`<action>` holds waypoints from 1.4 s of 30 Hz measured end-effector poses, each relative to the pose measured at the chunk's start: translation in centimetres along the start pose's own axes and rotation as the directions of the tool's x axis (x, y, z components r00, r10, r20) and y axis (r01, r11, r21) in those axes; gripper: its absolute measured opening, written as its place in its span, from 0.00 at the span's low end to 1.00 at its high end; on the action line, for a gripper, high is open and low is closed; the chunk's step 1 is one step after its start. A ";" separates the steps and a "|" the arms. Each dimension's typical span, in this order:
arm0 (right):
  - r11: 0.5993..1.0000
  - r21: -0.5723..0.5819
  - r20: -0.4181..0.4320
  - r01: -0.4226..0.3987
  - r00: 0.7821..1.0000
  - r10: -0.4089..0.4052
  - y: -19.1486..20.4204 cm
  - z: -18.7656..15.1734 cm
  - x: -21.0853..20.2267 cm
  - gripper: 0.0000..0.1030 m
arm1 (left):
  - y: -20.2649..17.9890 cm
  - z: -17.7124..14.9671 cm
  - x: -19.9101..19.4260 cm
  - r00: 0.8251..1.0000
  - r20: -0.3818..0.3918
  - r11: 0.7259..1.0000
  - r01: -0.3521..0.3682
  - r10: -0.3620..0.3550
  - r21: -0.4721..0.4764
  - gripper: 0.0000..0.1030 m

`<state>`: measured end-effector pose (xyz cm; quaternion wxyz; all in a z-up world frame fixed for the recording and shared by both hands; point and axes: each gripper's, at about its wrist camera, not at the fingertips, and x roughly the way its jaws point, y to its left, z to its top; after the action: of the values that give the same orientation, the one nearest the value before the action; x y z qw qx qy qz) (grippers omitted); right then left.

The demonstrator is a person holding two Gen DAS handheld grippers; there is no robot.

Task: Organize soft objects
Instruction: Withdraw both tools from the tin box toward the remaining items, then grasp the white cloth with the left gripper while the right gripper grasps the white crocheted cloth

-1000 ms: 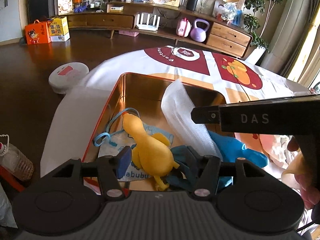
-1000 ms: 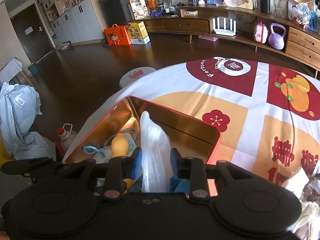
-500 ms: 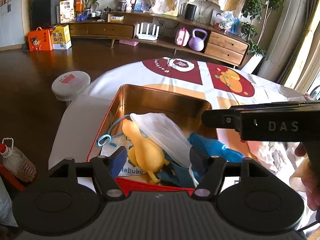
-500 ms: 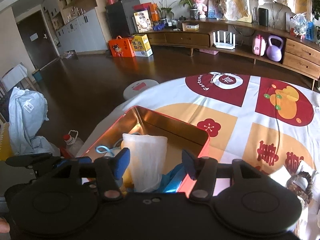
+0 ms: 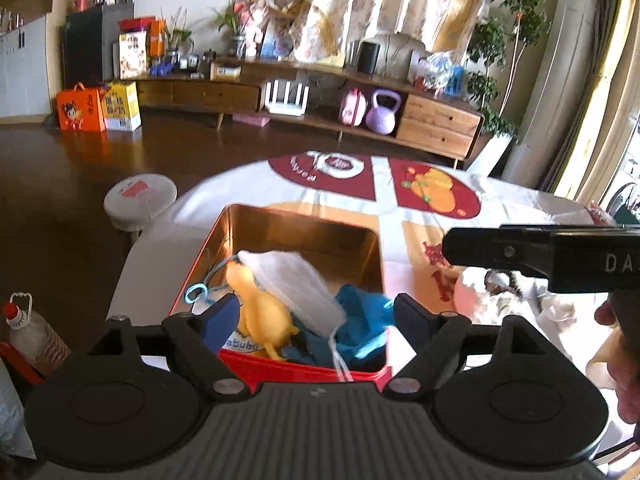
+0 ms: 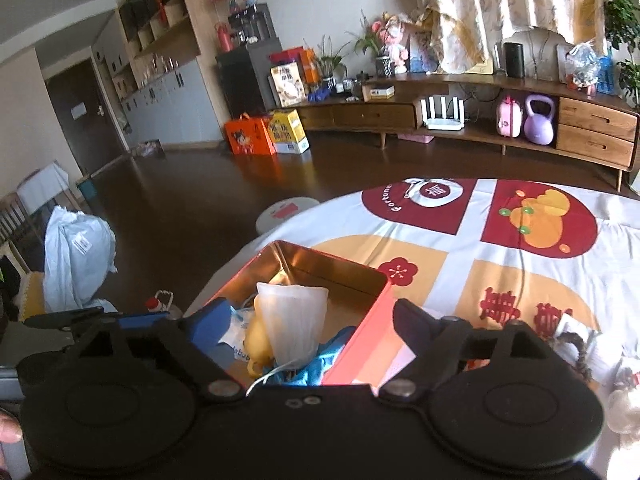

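A red tin box (image 5: 304,222) (image 6: 362,336) with a golden inside stands on the patterned tablecloth (image 6: 480,272). In it lie a white mesh bag (image 5: 292,280) (image 6: 292,320), a yellow rubber chicken (image 5: 262,310) (image 6: 258,338), a blue cloth (image 5: 360,316) and a white pouch with a blue cord (image 5: 196,292). My left gripper (image 5: 310,316) hangs above the near end of the box, jaws opening, touching nothing. My right gripper (image 6: 308,320) is also above it, jaws opening, the mesh bag loose between them. The right gripper's black body (image 5: 560,258) crosses the left wrist view.
More small soft things lie on the cloth at the right (image 6: 580,344). A round white stool (image 5: 140,198) stands on the dark floor beyond the table edge. A plastic bottle (image 5: 32,336) sits low at the left. A long wooden sideboard (image 6: 480,120) runs along the far wall.
The right gripper let go of the white mesh bag, which now lies slumped in the box. Both grippers opened wider and drew back and up from the box.
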<state>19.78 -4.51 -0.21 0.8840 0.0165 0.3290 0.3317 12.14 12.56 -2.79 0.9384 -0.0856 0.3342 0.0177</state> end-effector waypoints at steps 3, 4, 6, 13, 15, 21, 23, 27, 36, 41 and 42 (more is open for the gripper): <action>1.000 0.008 0.026 -0.003 1.000 0.003 -0.5 -0.4 -1.6 0.91 | -1.1 0.0 -0.8 1.000 0.014 1.000 0.001 -0.001 0.015 0.82; 1.000 0.008 0.032 -0.002 0.999 0.001 -0.6 -0.6 -2.1 0.92 | -1.4 0.0 -1.1 1.000 0.021 1.000 0.000 0.000 0.020 0.82; 1.000 0.009 0.051 -0.007 0.999 0.006 -1.0 -1.0 -3.2 0.95 | -2.2 0.0 -1.6 0.999 0.033 0.999 0.002 -0.003 0.032 0.82; 1.000 0.006 0.102 0.013 0.995 -0.014 -2.6 -2.8 -7.0 1.00 | -4.6 -0.4 -2.9 0.997 0.073 0.998 0.025 -0.029 0.050 0.95; 1.000 0.005 0.114 0.030 0.993 -0.030 -3.2 -3.7 -8.1 1.00 | -5.5 -0.5 -3.2 0.995 0.084 0.997 0.043 -0.048 0.060 0.96; 0.997 0.039 0.129 0.069 0.989 -0.073 -5.4 -6.1 -10.6 1.00 | -7.6 -0.8 -3.3 0.989 0.090 0.992 0.109 -0.114 0.060 0.99; 0.995 0.055 0.131 0.078 0.988 -0.085 -6.1 -6.7 -11.2 1.00 | -8.3 -1.0 -3.3 0.986 0.087 0.990 0.135 -0.139 0.052 1.00; 0.992 0.080 0.134 0.103 0.984 -0.113 -7.6 -7.6 -12.2 1.00 | -9.5 -1.2 -2.6 0.981 0.090 0.985 0.172 -0.174 0.024 1.00; 0.973 0.085 0.128 0.213 0.966 -0.223 -10.9 -9.9 -13.6 1.00 | -12.9 -1.5 -0.3 0.973 0.093 0.977 0.210 -0.214 0.043 1.00; 0.958 0.079 0.112 0.277 0.952 -0.285 -13.4 -10.5 -13.5 1.00 | -14.9 -1.2 1.5 0.967 0.074 0.968 0.238 -0.243 0.075 1.00; 0.956 0.080 0.109 0.283 0.951 -0.291 -13.9 -10.6 -13.4 1.00 | -15.2 -1.2 1.9 0.966 0.075 0.967 0.240 -0.247 0.084 1.00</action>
<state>13.95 -25.34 -4.35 0.9400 0.0165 0.2847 0.1874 14.23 -2.66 -2.62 0.9494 -0.0901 0.2813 -0.1067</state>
